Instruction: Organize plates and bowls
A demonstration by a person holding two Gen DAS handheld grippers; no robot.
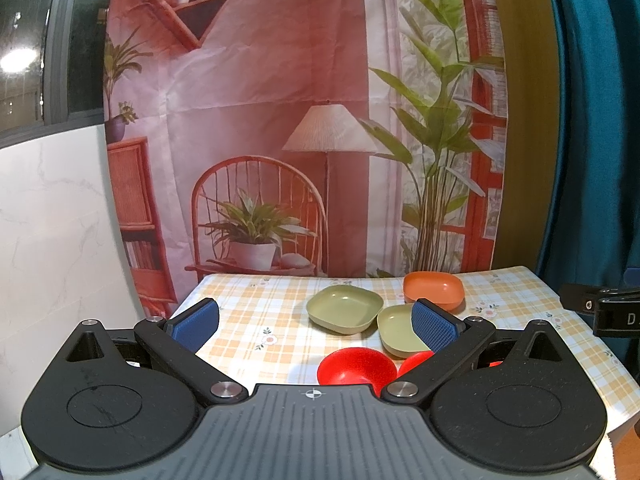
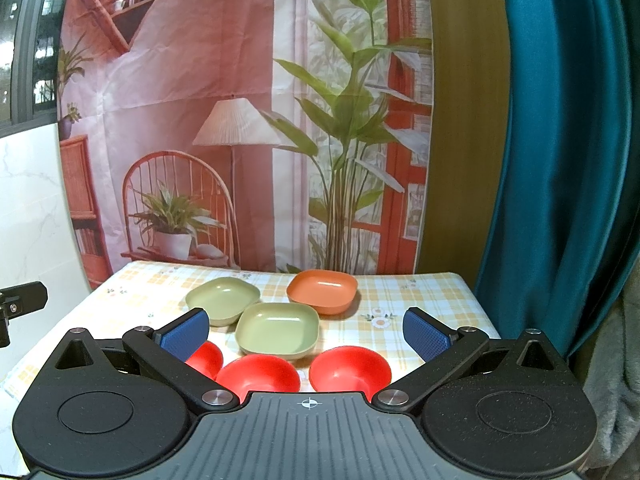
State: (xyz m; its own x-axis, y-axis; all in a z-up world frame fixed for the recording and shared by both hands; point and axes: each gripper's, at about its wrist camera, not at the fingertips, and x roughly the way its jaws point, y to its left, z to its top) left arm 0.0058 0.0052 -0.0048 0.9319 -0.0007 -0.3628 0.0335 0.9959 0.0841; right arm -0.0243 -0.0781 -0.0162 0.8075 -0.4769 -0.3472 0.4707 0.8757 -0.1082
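Observation:
On the checked tablecloth (image 2: pixel 420 300) lie two green square plates (image 2: pixel 279 331) (image 2: pixel 222 300), one orange square plate (image 2: pixel 322 290) and three red bowls (image 2: pixel 350 370) (image 2: pixel 260 374) (image 2: pixel 206 358) in a near row. In the left wrist view I see the green plates (image 1: pixel 344 307) (image 1: pixel 398 332), the orange plate (image 1: pixel 434 289) and two red bowls (image 1: pixel 356 366) (image 1: pixel 416 360). My left gripper (image 1: pixel 316 322) is open and empty, above the table's near left. My right gripper (image 2: pixel 306 332) is open and empty, above the red bowls.
A printed fabric backdrop (image 2: pixel 240 120) hangs behind the table. A teal curtain (image 2: pixel 560 160) hangs at the right. A white marbled wall (image 1: pixel 52 220) stands at the left. The other gripper shows at the right edge of the left wrist view (image 1: pixel 600 312).

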